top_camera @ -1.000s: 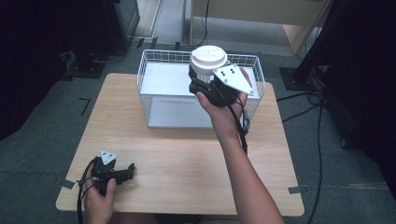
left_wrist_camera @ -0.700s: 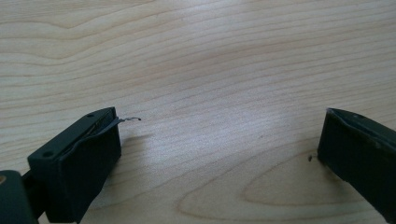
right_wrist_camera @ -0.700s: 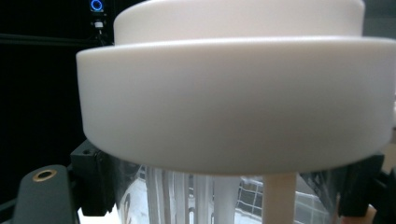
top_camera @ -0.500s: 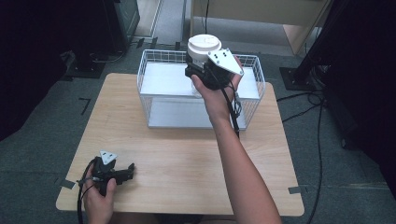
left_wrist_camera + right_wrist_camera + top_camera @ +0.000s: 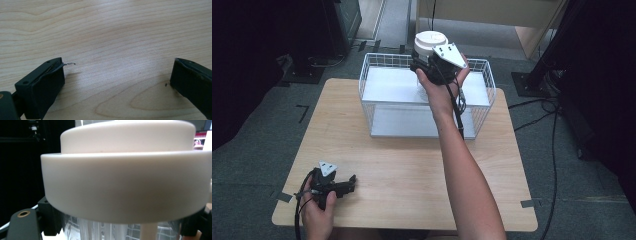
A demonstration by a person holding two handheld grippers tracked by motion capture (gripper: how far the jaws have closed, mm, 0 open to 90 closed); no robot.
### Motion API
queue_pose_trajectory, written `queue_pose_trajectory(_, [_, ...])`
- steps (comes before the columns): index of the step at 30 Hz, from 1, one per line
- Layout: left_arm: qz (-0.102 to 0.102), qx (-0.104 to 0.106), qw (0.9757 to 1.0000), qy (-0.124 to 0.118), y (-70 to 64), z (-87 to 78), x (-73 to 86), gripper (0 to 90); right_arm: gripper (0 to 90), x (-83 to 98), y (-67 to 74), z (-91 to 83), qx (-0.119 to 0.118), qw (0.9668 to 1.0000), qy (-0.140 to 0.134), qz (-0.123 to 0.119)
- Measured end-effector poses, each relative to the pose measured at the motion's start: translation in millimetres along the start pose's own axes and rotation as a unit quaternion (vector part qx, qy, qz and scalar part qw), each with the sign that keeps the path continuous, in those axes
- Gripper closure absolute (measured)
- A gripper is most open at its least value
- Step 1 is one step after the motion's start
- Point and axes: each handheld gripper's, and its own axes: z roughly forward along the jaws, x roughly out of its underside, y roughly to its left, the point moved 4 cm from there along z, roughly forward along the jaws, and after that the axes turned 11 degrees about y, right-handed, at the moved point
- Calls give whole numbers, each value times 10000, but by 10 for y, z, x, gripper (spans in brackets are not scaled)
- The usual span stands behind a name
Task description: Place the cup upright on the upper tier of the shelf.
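My right gripper point(image 5: 428, 61) is shut on a clear container with a wide white lid point(image 5: 430, 40), which it holds in the air over the back of a white wire basket point(image 5: 484, 80). In the right gripper view the white lid point(image 5: 125, 177) is very close, the clear ribbed body point(image 5: 110, 230) hangs below it, and the black jaws press on either side. My left gripper point(image 5: 346, 183) rests on the wooden table point(image 5: 412, 165) near its front left corner. In the left gripper view this gripper point(image 5: 117, 70) is open, with bare wood between its fingers point(image 5: 45, 85).
The basket has a white floor point(image 5: 402, 85) and stands at the middle of the table's far side. A black cable point(image 5: 458, 107) hangs from the right gripper along the forearm. Dark stands and cables point(image 5: 542, 100) lie on the floor around the table.
The right gripper has carried the lidded container upward and farther back over the basket. The left gripper has stayed where it was.
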Motion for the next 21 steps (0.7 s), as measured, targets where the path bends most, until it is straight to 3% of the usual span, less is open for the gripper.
queue_pose_trajectory(3, [1,0,10000,2,0,0,0,0,156,-24,-40,61,35,9998,46,200])
queue_pose_trajectory(6, [-23,16,10000,-13,-8,5,-4,0,156,-48,-63,126,92,9997,52,225])
queue_pose_trajectory(12, [5,21,10000,1,-9,4,-5,0,156,-57,-33,232,-10,9994,57,335])
queue_pose_trajectory(21, [6,21,10000,2,-9,4,-6,0,153,12,42,242,-44,9998,122,126])
